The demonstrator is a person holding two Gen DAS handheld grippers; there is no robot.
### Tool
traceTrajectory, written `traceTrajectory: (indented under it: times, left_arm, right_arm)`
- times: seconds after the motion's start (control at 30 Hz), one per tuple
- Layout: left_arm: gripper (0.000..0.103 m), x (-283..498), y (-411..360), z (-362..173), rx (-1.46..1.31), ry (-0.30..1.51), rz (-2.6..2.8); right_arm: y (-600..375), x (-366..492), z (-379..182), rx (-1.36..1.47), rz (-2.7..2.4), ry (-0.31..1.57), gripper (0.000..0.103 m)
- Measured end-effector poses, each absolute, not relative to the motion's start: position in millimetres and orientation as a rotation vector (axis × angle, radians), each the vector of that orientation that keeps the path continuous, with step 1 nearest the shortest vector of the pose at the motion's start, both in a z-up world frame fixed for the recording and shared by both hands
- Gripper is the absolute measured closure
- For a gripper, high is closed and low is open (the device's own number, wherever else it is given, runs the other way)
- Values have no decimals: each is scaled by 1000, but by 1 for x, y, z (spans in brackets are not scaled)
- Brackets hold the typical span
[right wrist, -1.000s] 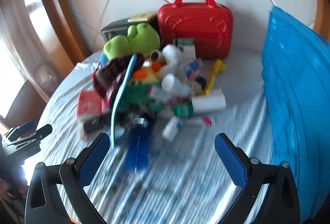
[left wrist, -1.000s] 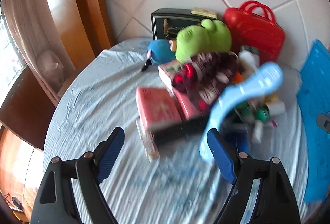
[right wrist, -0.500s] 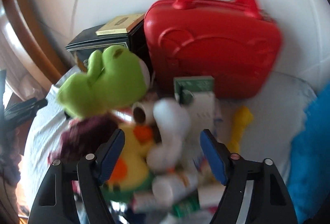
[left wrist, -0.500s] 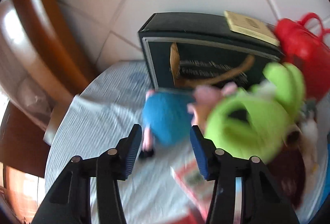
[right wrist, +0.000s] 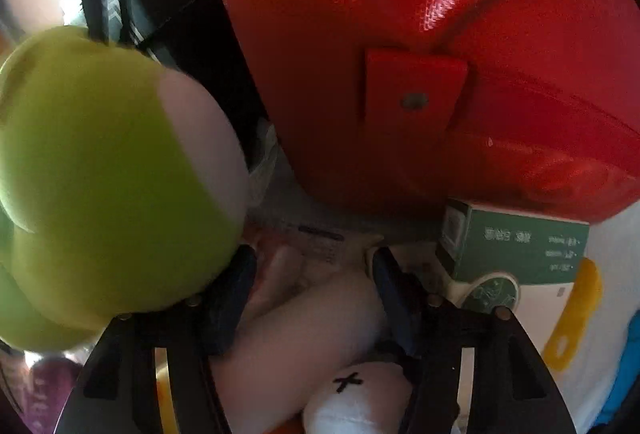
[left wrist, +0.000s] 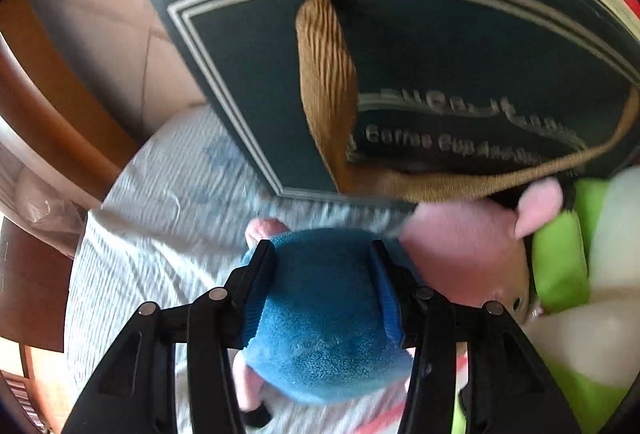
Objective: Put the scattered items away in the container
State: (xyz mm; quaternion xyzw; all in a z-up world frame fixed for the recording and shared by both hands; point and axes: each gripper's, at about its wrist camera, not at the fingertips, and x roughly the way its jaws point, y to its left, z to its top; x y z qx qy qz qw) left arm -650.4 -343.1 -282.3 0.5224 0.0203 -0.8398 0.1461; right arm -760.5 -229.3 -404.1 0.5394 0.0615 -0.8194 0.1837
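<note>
both hand-held grippers have dropped from a wide overview of the pile to right on top of it, jaws narrowed from fully spread. left hand-held gripper (left wrist: 322, 274) now straddles the blue plush body (left wrist: 320, 322) of a pink pig toy, pads pressing into the fleece on both sides, so it reads as pinching it; toy lies on the striped sheet (left wrist: 168, 202) just in front of the dark green box (left wrist: 440, 46), pink head (left wrist: 460, 254) against the green plush (left wrist: 560, 266). right hand-held gripper (right wrist: 312, 290) is closing around a pale rounded plush piece (right wrist: 304, 326); piece sits between the jaws, right pad looks in contact, left pad partly hidden behind the green frog plush (right wrist: 104, 174), so can't confirm a firm pinch. this is at the foot of the red case (right wrist: 420, 46), next to a green-and-white carton (right wrist: 516, 246) and a yellow toy (right wrist: 576, 314). handling guess: both plush items are light, soft and compressible, not fragile, fleece gives good friction. grab across the fat middle of the body, not a limb or ear, else it dangles and swings. risk: neighbouring toys snag and get dragged. which container is the target isn't clear from these views.
</note>
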Motion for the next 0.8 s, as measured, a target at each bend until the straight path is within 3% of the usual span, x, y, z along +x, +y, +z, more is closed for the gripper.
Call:
traceTrajectory:
  times: [0.13,0.37,0.47,0.5,0.53,0.57,0.6,0.63,0.7,0.8]
  left_arm:
    - [56,-612,-332,-269,1514,33,-2429]
    - [56,-516,-310,-262,1695,225,-2511]
    - [56,-487,-298,-245,1619,167,-2560]
    - [53,-479,-295,-231,1565,143,-2599]
    - [50,-476,-293,-221,1534,141,-2626]
    - [46,-475,-292,-210,1498,142,-2656]
    - [31,-476,-292,-196,1448,140,-2680]
    - [16,-477,-294,-189,1411,132,-2690]
    - [6,-487,-302,-178,1333,101,-2690]
    - [6,-511,-322,-183,1368,128,-2647]
  right_arm:
    - [-224,-733,-410,1571,-2234,198,40]
    - [-197,-627,-419,1664,-2025,190,39]
    - [-180,-589,-407,1675,-2005,180,35]
    - [-174,-580,-398,1663,-2014,178,34]
    - [-168,-573,-386,1639,-2042,187,25]
    - [-163,-567,-371,1602,-2083,200,8]
    - [-159,-564,-353,1554,-2125,212,1]
    - [-156,-561,-334,1503,-2163,219,0]
    - [-154,-560,-296,1395,-2230,196,0]
    - [-170,-581,-253,1242,-2262,137,0]
